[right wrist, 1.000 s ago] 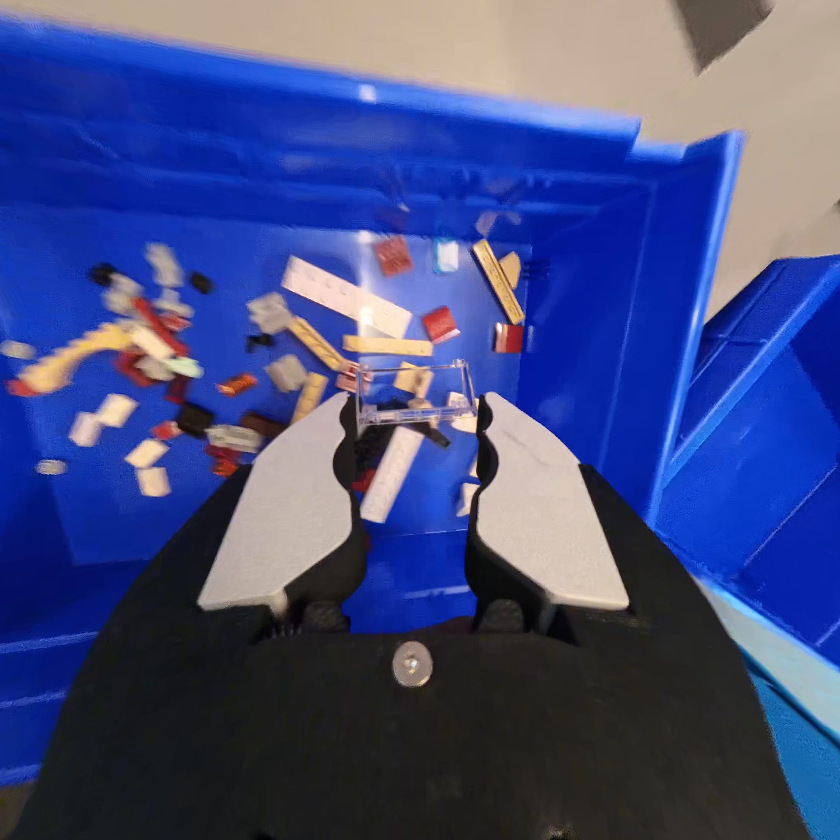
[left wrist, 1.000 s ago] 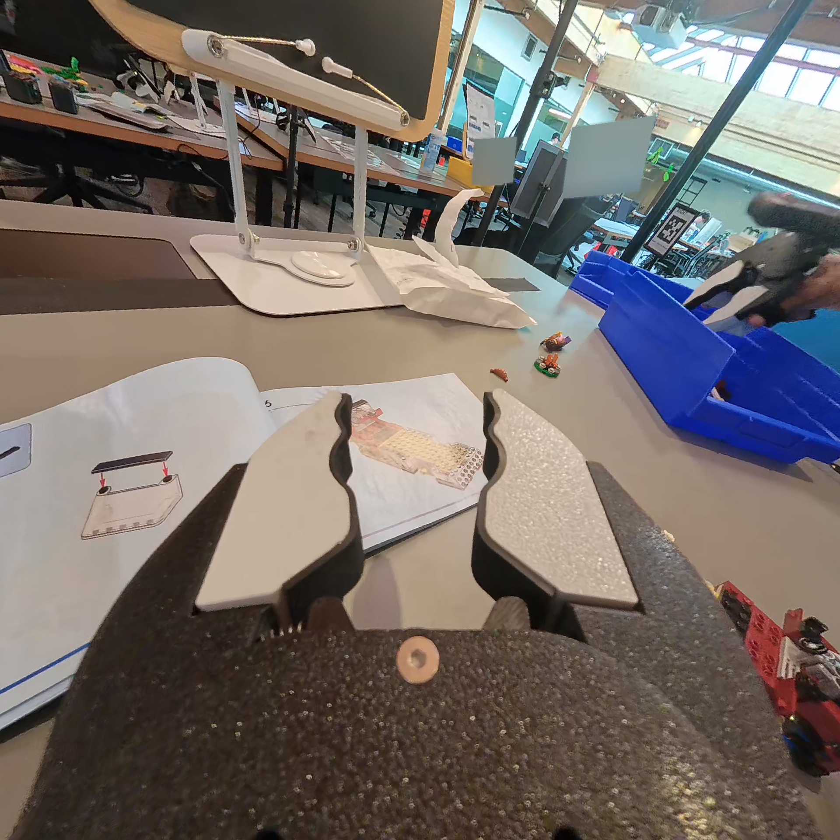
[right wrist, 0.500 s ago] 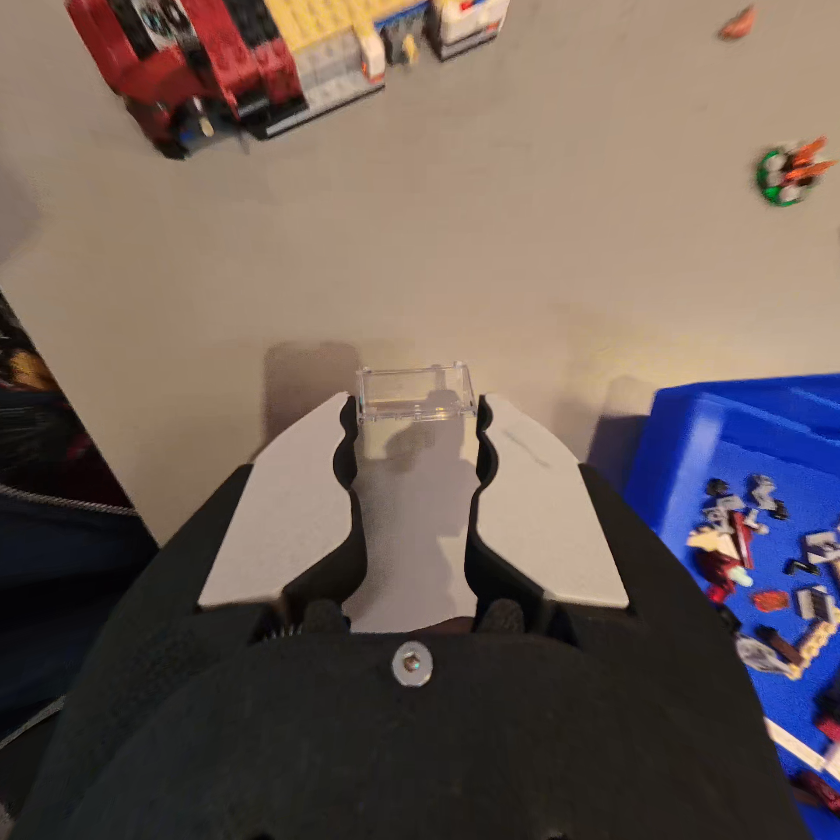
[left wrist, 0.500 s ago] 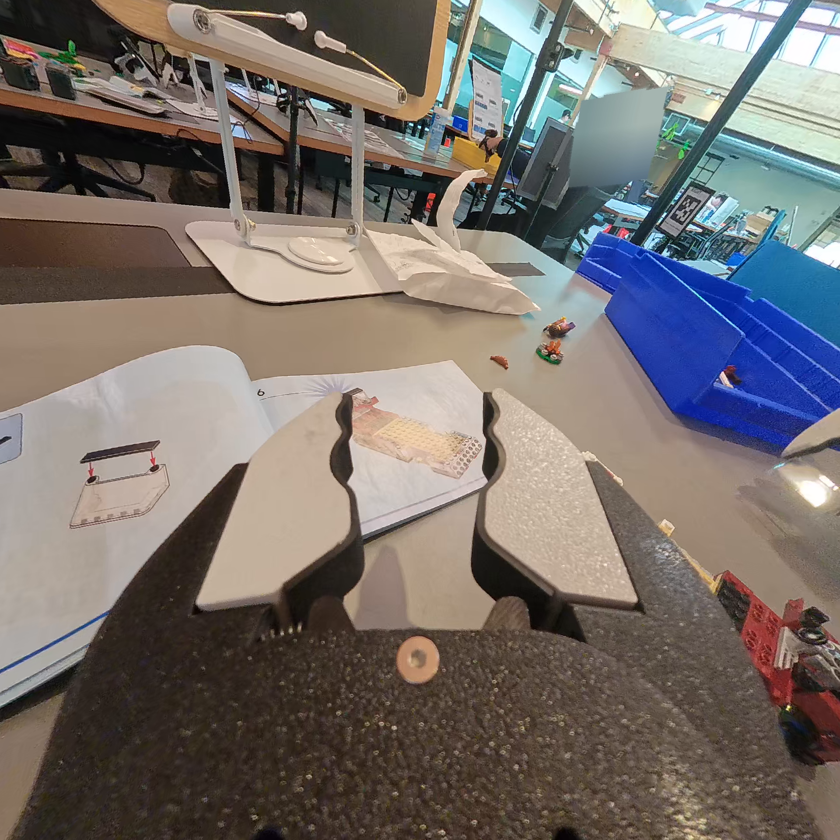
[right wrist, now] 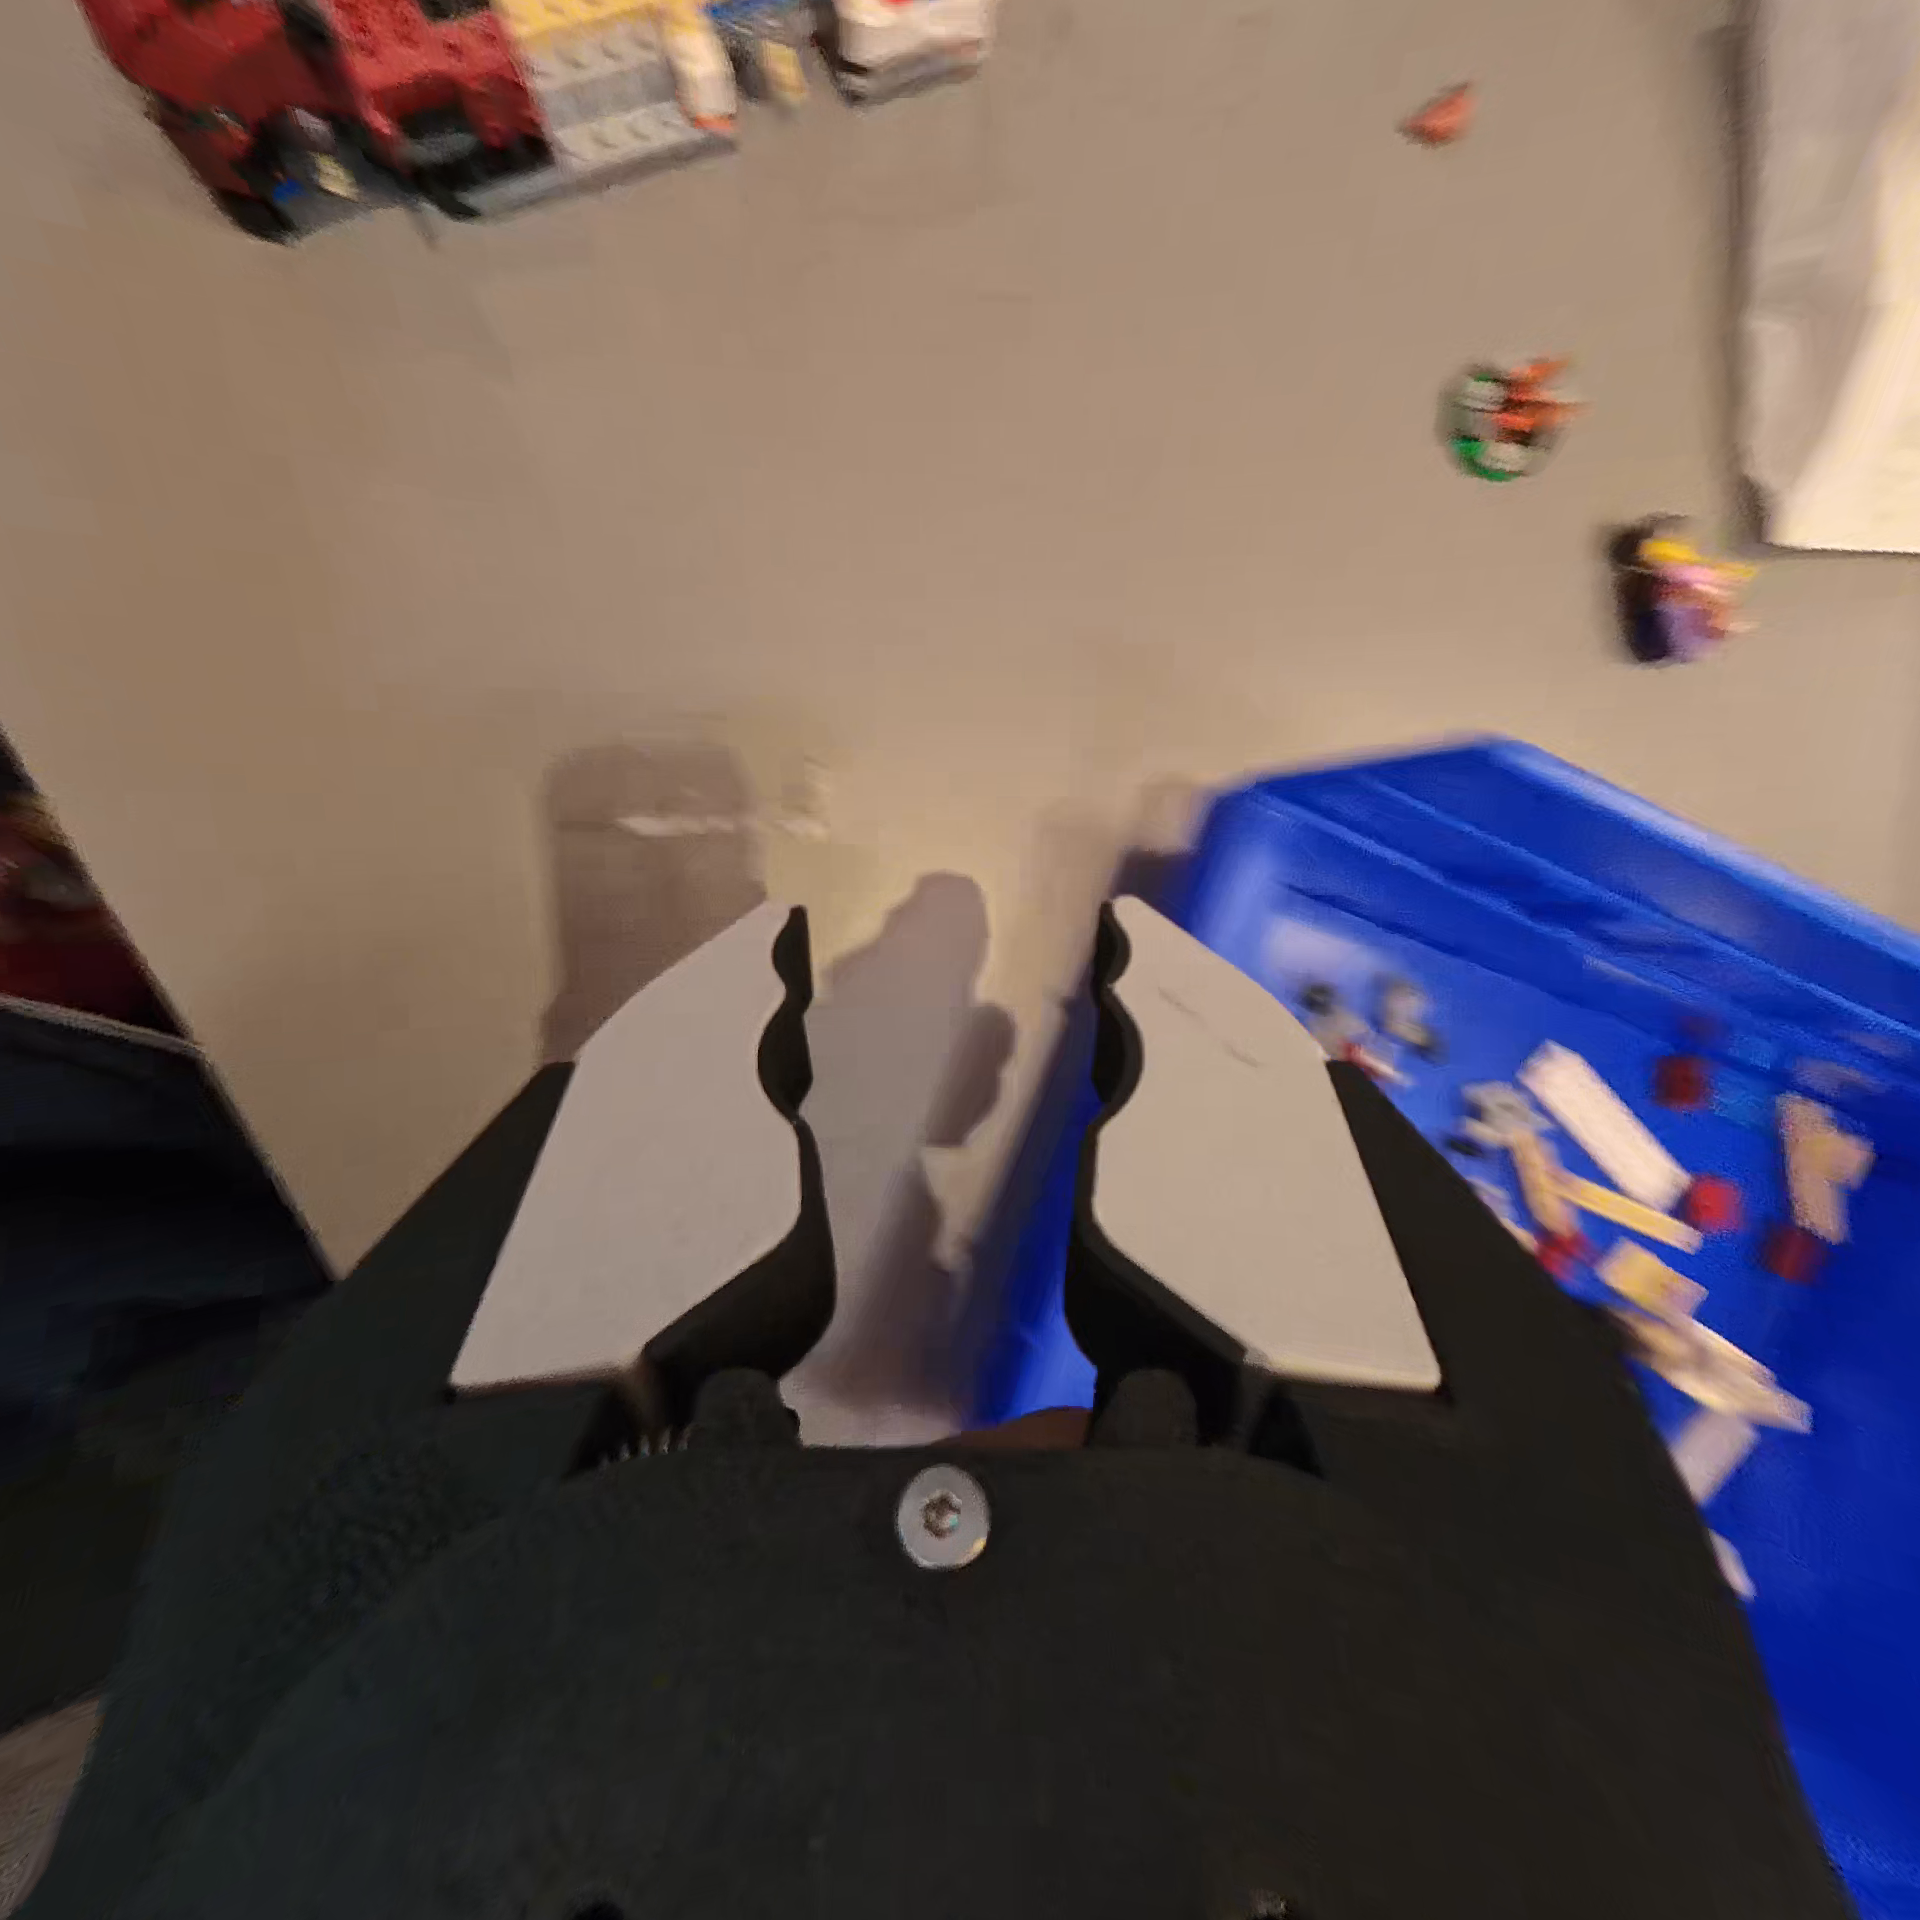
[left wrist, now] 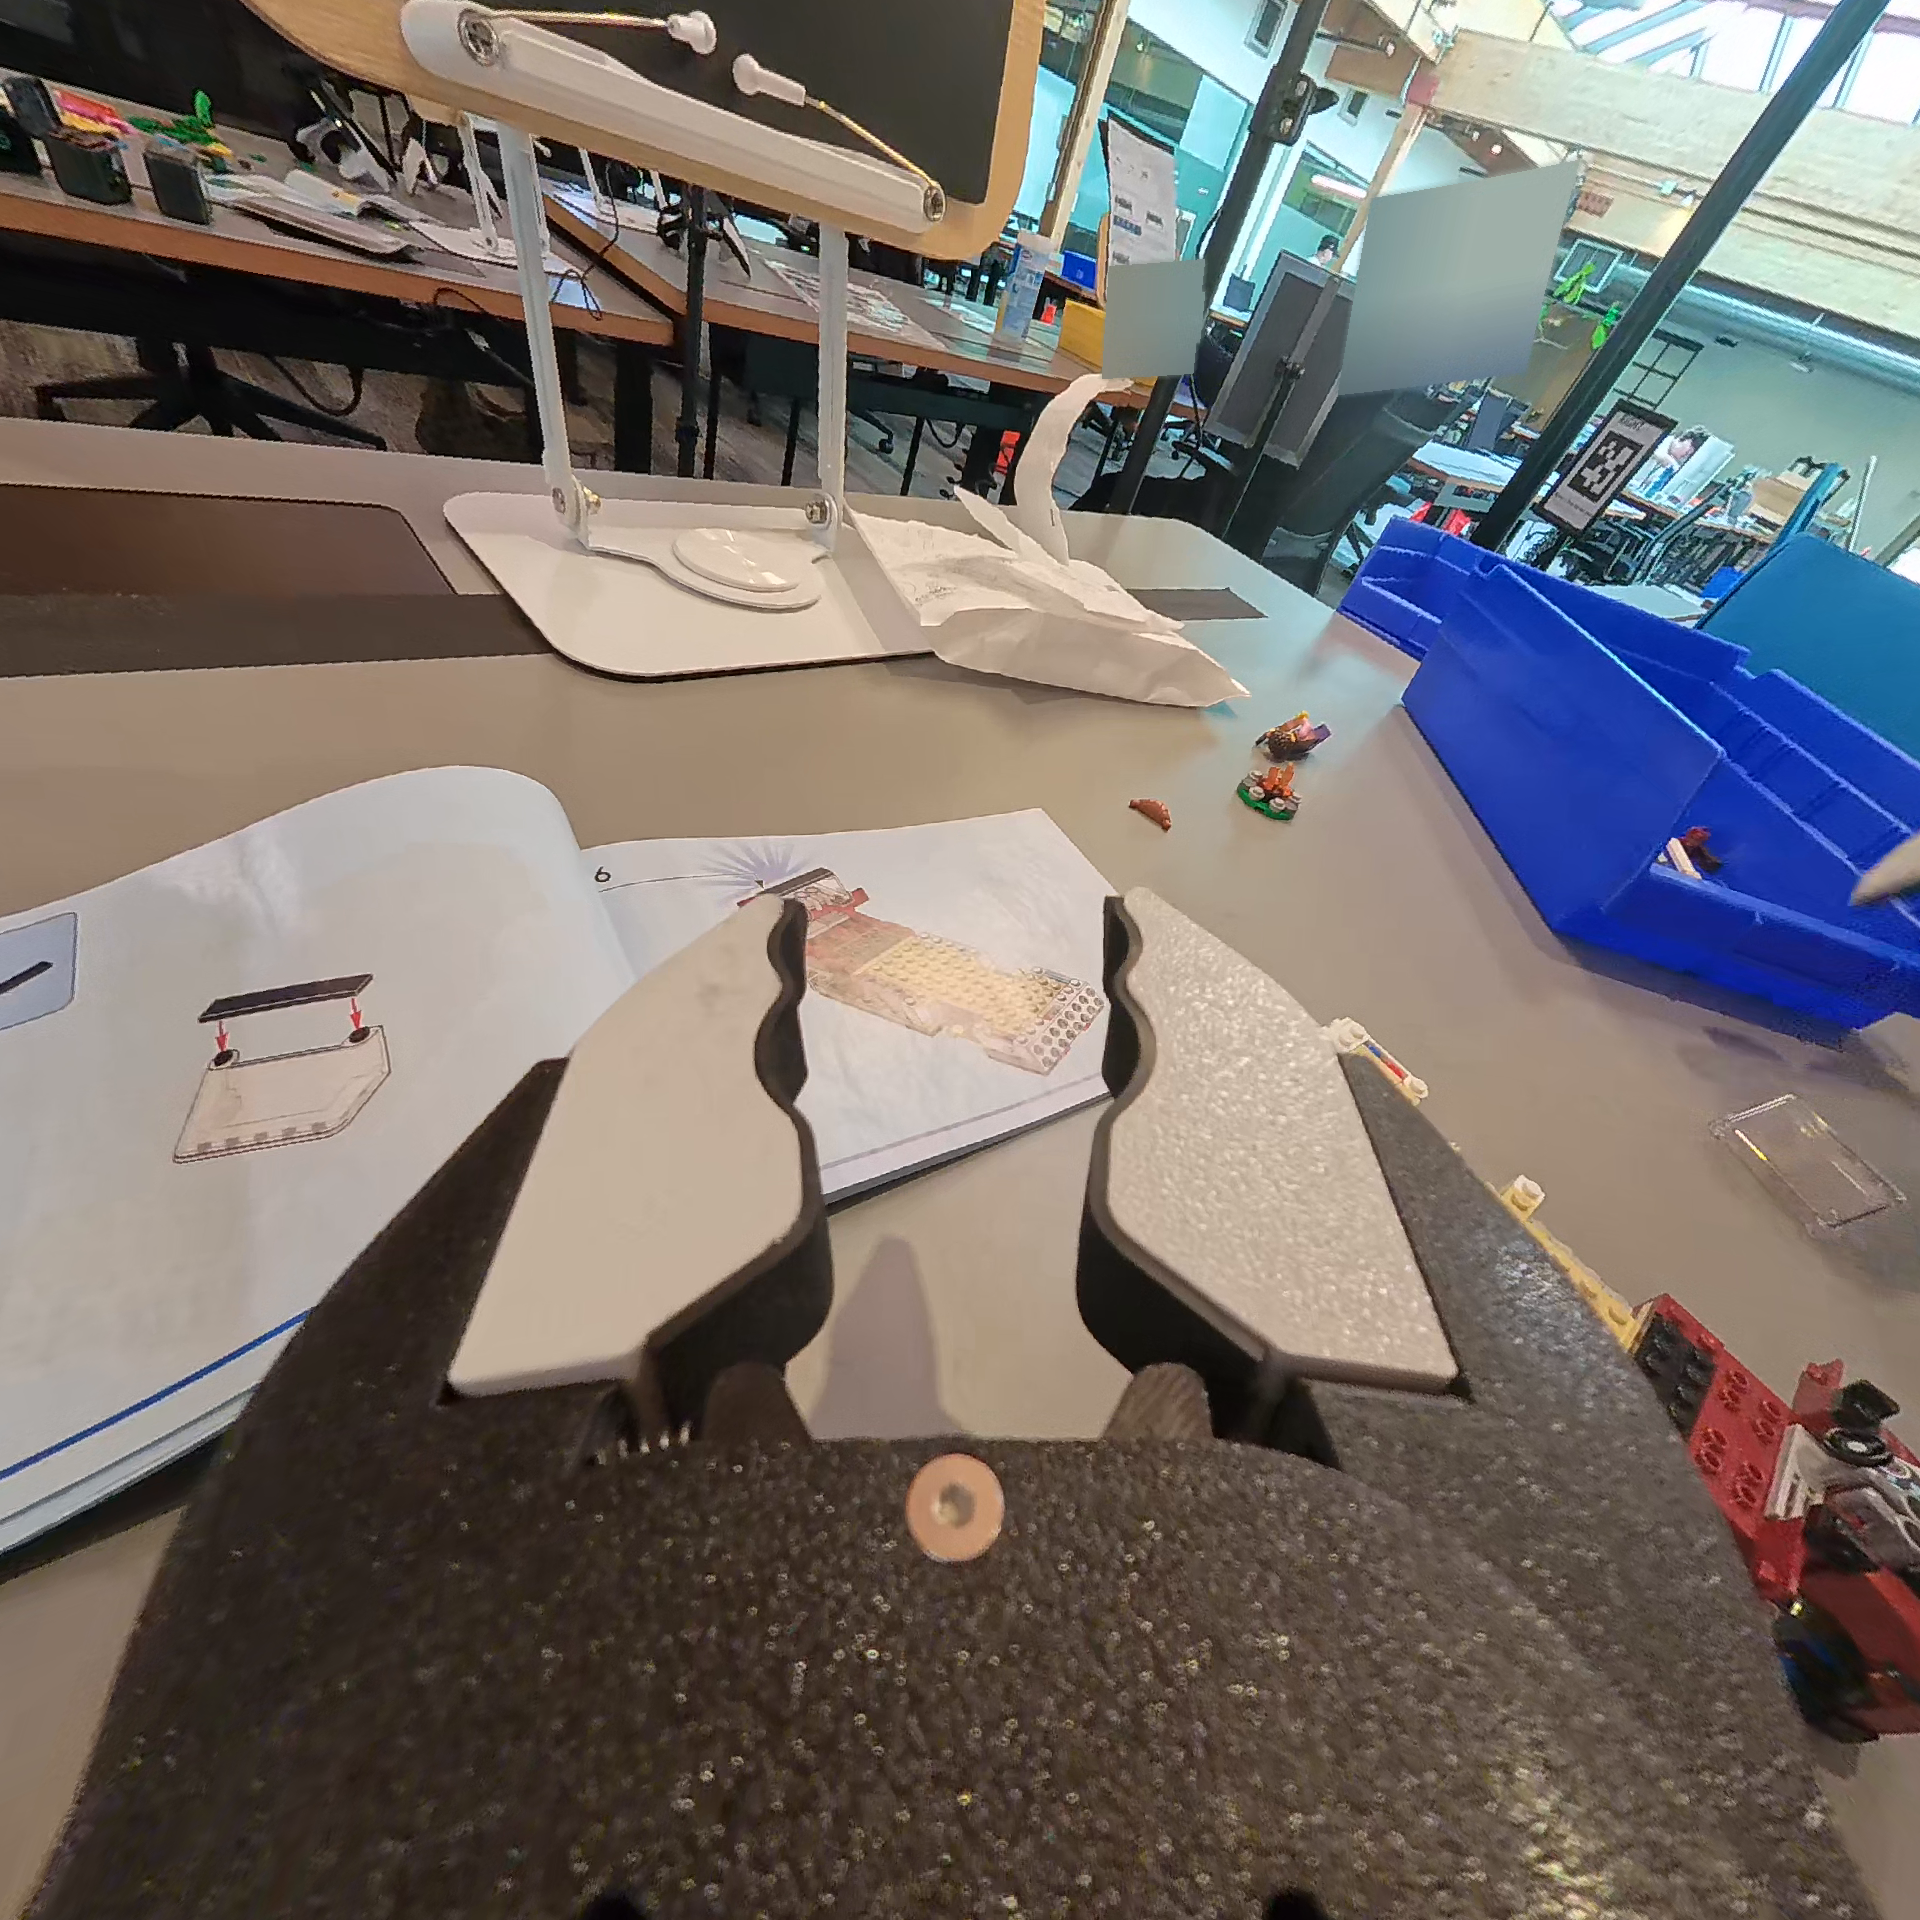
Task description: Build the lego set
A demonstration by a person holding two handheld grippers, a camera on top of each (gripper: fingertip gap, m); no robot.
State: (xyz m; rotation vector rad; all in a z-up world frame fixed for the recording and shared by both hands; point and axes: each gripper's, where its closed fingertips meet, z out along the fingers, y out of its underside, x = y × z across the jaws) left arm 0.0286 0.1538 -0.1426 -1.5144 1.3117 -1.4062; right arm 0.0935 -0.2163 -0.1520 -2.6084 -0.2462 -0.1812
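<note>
My left gripper (left wrist: 951, 925) is open and empty. It hovers over the near edge of an open instruction booklet (left wrist: 416, 987) on the grey table (left wrist: 831, 748). My right gripper (right wrist: 948, 920) is open with nothing between its pads, above the table beside a blue bin (right wrist: 1558, 935) of loose bricks. A clear transparent brick piece (left wrist: 1808, 1169) lies flat on the table right of my left gripper. In the blurred right wrist view it shows as a faint patch (right wrist: 665, 826) just ahead of my left fingertip. A red brick vehicle (left wrist: 1797, 1475) stands at the right, and also shows in the right wrist view (right wrist: 343, 114).
Blue bins (left wrist: 1621, 790) line the table's right side. A white stand base (left wrist: 665, 592), a crumpled white bag (left wrist: 1049, 623), and small brick pieces (left wrist: 1273, 795) sit farther back. One tip of my right gripper (left wrist: 1886, 883) shows at the right edge. My right fingertips sit around 40 centimetres from my left ones. Left tips and right tips are each some 20 centimetres from the red brick vehicle (left wrist: 1797, 1475).
My right gripper carried the clear piece out of the blue bin to the table and let go of it; it now lies on the table. My left gripper has barely moved.
</note>
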